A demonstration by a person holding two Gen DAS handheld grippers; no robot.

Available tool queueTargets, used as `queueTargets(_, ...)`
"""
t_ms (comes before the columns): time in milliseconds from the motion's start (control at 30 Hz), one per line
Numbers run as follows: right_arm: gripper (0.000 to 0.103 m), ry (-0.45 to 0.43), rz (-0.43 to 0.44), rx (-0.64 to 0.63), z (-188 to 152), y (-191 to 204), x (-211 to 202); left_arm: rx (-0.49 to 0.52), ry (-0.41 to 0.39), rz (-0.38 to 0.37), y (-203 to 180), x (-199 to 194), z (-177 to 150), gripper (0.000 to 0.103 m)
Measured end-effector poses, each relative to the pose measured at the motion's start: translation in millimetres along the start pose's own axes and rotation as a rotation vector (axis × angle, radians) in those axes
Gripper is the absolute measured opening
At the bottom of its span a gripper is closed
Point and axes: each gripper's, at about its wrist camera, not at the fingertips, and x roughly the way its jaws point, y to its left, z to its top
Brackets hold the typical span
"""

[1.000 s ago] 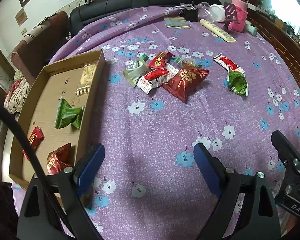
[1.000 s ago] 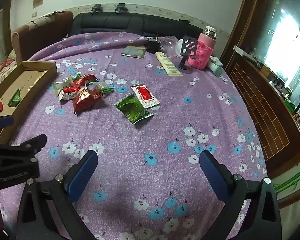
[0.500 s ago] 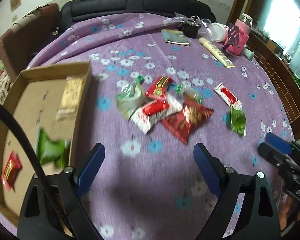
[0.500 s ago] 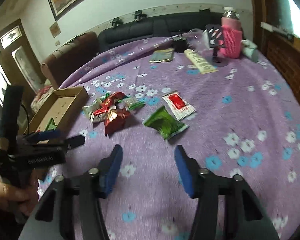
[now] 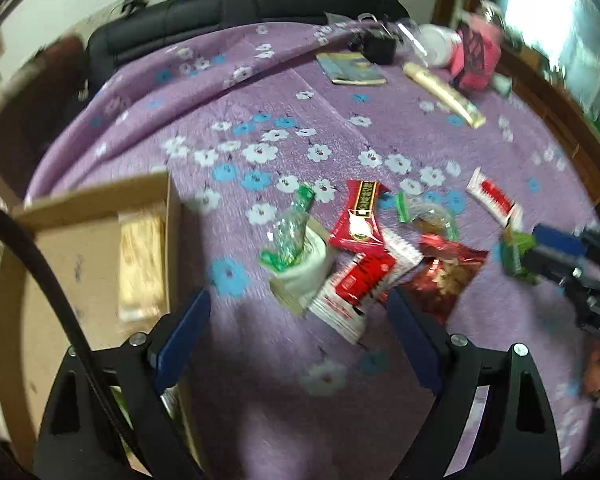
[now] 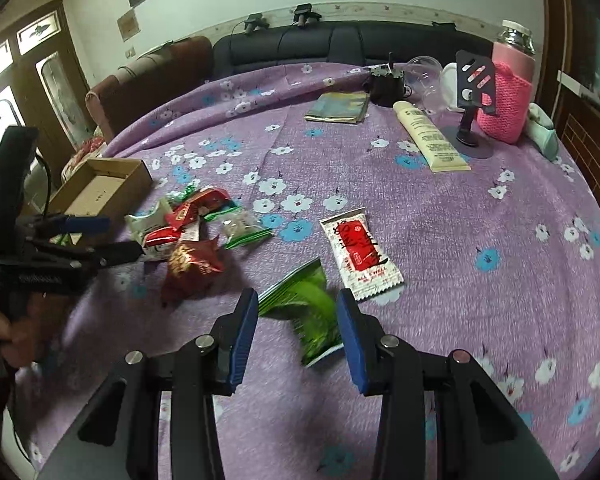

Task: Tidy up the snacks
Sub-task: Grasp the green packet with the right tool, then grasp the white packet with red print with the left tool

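We have the right tongs (image 6: 298, 322) lowered over the green packet (image 6: 308, 312), which lies on the purple flowered cloth just on the near side of the white-and-red sachet (image 6: 358, 254). Its jaws have just been closing and now stand partly narrowed either side of the packet; the pads do not yet press on it, so nothing is held. We narrowed them, we judge, so they straddle only this one packet and leave the sachet alone.

Our left tongs (image 5: 296, 328) hang wide apart and empty just short of the snack pile (image 5: 364, 256), which sits left of the green packet. The wide gap suits the pile, where wrappers overlap and a broad bite is needed.

The cardboard box (image 5: 100, 208) stands left of the pile with a pale yellow packet (image 5: 140, 256) already inside, so it serves as the place where we collect snacks; most of them are still out on the desk.
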Motion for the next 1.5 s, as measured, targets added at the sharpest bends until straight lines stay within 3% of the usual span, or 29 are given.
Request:
queueTargets(67,0.040,0.012,0.016,0.002,1,-4,6,0.058,0.031,0.004,-3,10,4,0.090)
queueTargets(200,0.020,0.036,0.043,-0.002,0,-7,13,0.193,0.051,-0.023,-12,19,13,0.084)
queueTargets(233,0.020,0.040,0.050,-0.002,0,-8,15,0.210,0.059,-0.035,-14,21,15,0.081)
queueTargets(300,0.020,0.039,0.057,-0.001,-1,-10,16,0.226,0.086,-0.096,-14,26,18,0.064)
queueTargets(333,0.020,0.038,0.059,0.000,-1,-10,16,0.222,0.103,-0.125,-13,29,18,0.059)
queueTargets(400,0.020,0.035,0.063,0.001,1,-11,17,0.220,0.102,-0.139,-13,29,19,0.057)
queueTargets(533,0.020,0.037,0.075,0.009,2,-12,20,0.183,0.127,-0.291,-14,23,16,0.045)
queueTargets(600,0.019,0.044,0.078,0.009,1,-12,20,0.185,0.147,-0.383,-26,17,8,0.044)
queueTargets(733,0.019,0.044,0.093,0.021,-4,-11,15,0.198,0.168,-0.413,-47,6,-6,0.046)
queueTargets(767,0.019,0.044,0.094,0.024,-6,-11,13,0.205,0.168,-0.399,-52,5,-8,0.049)
queueTargets(833,0.019,0.046,0.098,0.029,-8,-12,12,0.245,0.166,-0.315,-65,4,-13,0.071)
queueTargets(900,0.019,0.044,0.099,0.035,-10,-13,10,0.264,0.151,-0.258,-69,3,-15,0.077)
queueTargets(967,0.019,0.044,0.097,0.039,-10,-14,9,0.236,0.146,-0.257,-66,2,-14,0.077)
queueTargets(1133,0.019,0.041,0.093,0.046,-10,-15,8,0.135,0.125,-0.335,-43,-1,-5,0.077)
queueTargets(1333,0.019,0.039,0.082,0.034,-11,-13,9,0.210,0.088,-0.387,-70,-17,-16,0.076)
queueTargets(1500,0.018,0.037,0.078,0.038,-11,-12,9,0.185,0.088,-0.381,-76,-20,-40,0.071)
